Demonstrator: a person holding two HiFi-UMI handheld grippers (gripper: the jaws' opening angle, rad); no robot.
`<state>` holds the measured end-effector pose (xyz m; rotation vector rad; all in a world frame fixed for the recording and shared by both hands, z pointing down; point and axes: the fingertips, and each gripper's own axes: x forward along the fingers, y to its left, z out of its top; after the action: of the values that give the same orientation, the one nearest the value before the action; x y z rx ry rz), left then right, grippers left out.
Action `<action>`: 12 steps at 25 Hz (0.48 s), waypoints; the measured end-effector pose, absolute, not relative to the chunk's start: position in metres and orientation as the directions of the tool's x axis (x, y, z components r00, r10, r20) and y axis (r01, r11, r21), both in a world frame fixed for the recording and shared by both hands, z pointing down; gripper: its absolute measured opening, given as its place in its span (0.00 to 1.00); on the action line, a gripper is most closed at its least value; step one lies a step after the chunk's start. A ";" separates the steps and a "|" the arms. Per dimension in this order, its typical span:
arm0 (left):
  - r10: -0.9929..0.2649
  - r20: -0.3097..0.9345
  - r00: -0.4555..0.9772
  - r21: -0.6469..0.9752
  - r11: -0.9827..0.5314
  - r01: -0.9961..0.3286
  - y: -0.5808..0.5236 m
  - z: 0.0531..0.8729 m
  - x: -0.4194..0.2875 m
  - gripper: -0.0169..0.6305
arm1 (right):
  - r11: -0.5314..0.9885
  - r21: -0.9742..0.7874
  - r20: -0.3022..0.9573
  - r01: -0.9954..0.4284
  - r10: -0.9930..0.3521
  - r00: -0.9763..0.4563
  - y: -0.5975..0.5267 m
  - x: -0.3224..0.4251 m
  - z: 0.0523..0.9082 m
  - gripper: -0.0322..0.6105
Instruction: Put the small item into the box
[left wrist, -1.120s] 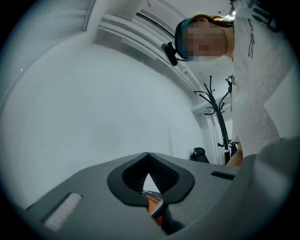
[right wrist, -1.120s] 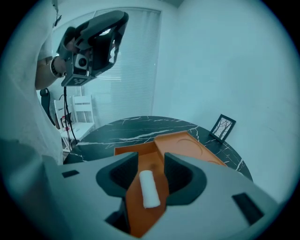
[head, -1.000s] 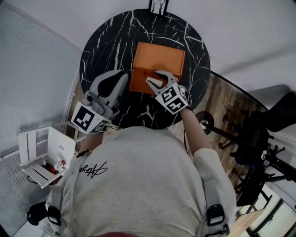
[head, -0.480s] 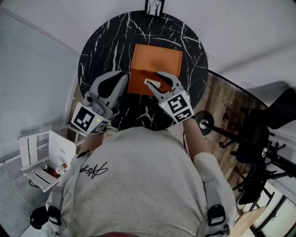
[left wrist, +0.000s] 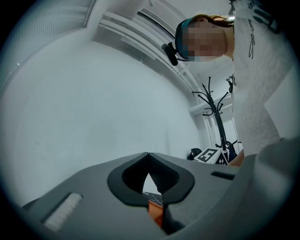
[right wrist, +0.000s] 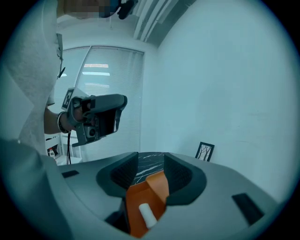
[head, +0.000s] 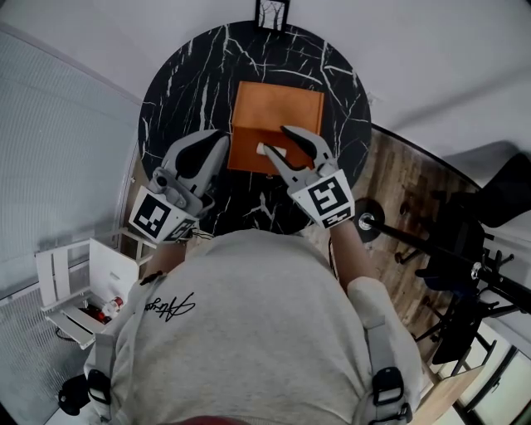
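An orange box (head: 280, 113) lies on the round black marble table (head: 178, 91). A small white cylinder (head: 271, 151) rests on the box's near orange part; in the right gripper view the cylinder (right wrist: 147, 214) lies on the orange box (right wrist: 157, 185) below a raised flap. My right gripper (head: 278, 142) is open, its jaws either side of the cylinder without touching it. The same gripper (right wrist: 150, 171) shows a wide gap in its own view. My left gripper (head: 217, 137) hovers left of the box, jaws shut and empty (left wrist: 148, 157).
A small picture frame (head: 271, 12) stands at the table's far edge. A white shelf unit (head: 75, 278) sits on the floor at the left. Black stands and a weight (head: 465, 241) occupy the wood floor at the right. A coat rack (left wrist: 216, 117) stands behind.
My right gripper has drawn back toward me and its jaws stand wider apart. The white cylinder stays on the box. The left gripper has hardly moved.
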<state>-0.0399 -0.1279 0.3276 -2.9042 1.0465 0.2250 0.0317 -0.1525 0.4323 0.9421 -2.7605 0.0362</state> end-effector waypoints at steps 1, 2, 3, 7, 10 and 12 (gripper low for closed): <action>-0.630 -0.153 0.762 0.006 -0.771 -0.636 -0.128 0.328 -0.039 0.03 | 0.792 0.044 0.208 -0.609 -0.603 -0.770 -0.152 0.033 0.427 0.29; -0.628 -0.154 0.763 0.007 -0.772 -0.635 -0.128 0.328 -0.038 0.03 | 0.791 0.036 0.201 -0.611 -0.604 -0.771 -0.151 0.035 0.423 0.29; -0.627 -0.155 0.763 0.007 -0.773 -0.634 -0.129 0.327 -0.038 0.03 | 0.790 0.029 0.196 -0.613 -0.606 -0.771 -0.150 0.036 0.418 0.29; -0.623 -0.157 0.766 0.009 -0.777 -0.630 -0.130 0.328 -0.036 0.03 | 0.783 0.044 0.170 -0.621 -0.618 -0.767 -0.148 0.041 0.403 0.29; -0.620 -0.155 0.769 0.009 -0.779 -0.627 -0.130 0.328 -0.035 0.03 | 0.778 0.048 0.148 -0.626 -0.625 -0.766 -0.146 0.043 0.395 0.29; -0.619 -0.154 0.770 0.010 -0.780 -0.625 -0.130 0.328 -0.035 0.03 | 0.775 0.039 0.131 -0.631 -0.630 -0.765 -0.145 0.045 0.390 0.29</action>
<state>-0.0349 -0.1301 0.3284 -2.9163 1.0252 0.2312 0.0448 -0.1446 0.3896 1.0112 -2.8295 0.0111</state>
